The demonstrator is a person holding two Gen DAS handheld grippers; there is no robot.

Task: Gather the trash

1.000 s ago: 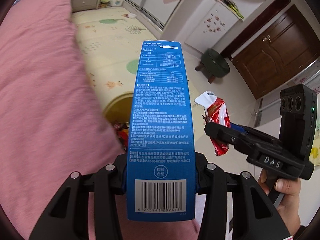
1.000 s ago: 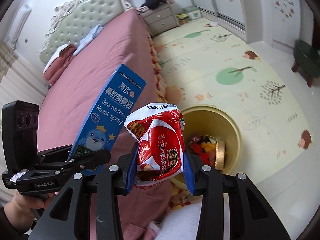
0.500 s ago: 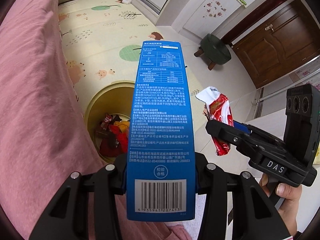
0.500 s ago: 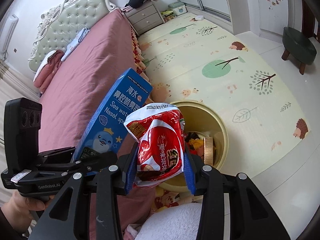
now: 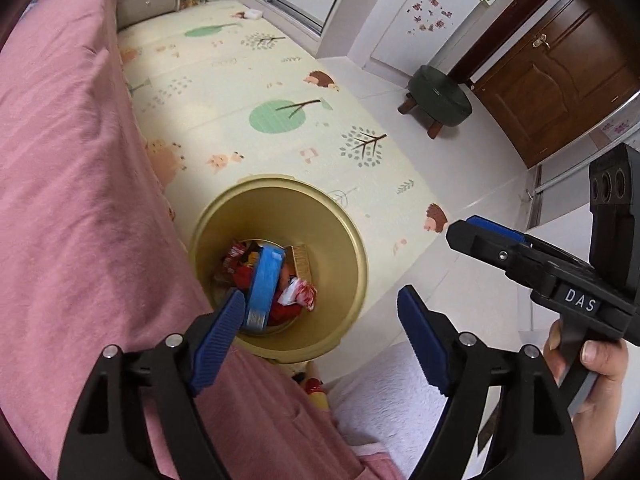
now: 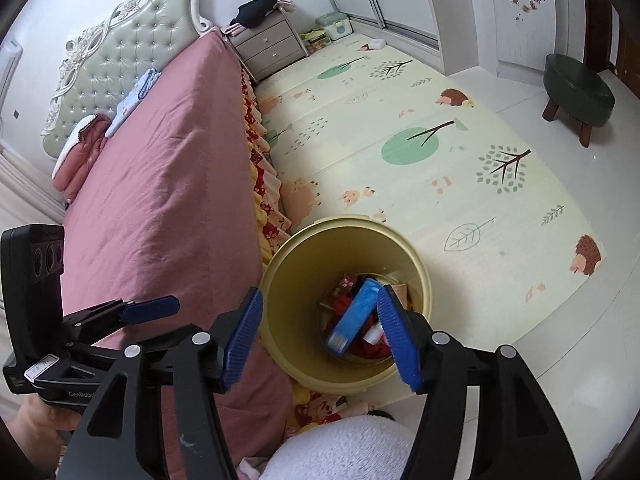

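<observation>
A tan round bin [image 5: 348, 236] [image 6: 280, 280] stands on the floor mat beside the pink bed. The blue nasal spray box [image 5: 266, 282] [image 6: 356, 316] lies tilted inside it on several wrappers, next to the red and white snack packet [image 5: 298, 294]. My left gripper [image 5: 320, 328] is open and empty above the bin's near rim. My right gripper [image 6: 320, 332] is open and empty above the bin; it also shows in the left wrist view [image 5: 486, 238], to the right of the bin. The left gripper shows at the left edge of the right wrist view [image 6: 150, 306].
The pink bed [image 5: 68, 184] [image 6: 160, 168] runs along the left of the bin. A white fluffy cloth [image 5: 392, 392] [image 6: 340, 448] lies below the grippers. A dark green stool [image 5: 438, 98] [image 6: 576, 90] stands on the tiled floor near a wooden door [image 5: 560, 68]. A grey nightstand [image 6: 272, 48] stands by the headboard.
Both grippers have opened. The blue box has left the left gripper and the red snack packet has left the right gripper; both now lie in the bin.
</observation>
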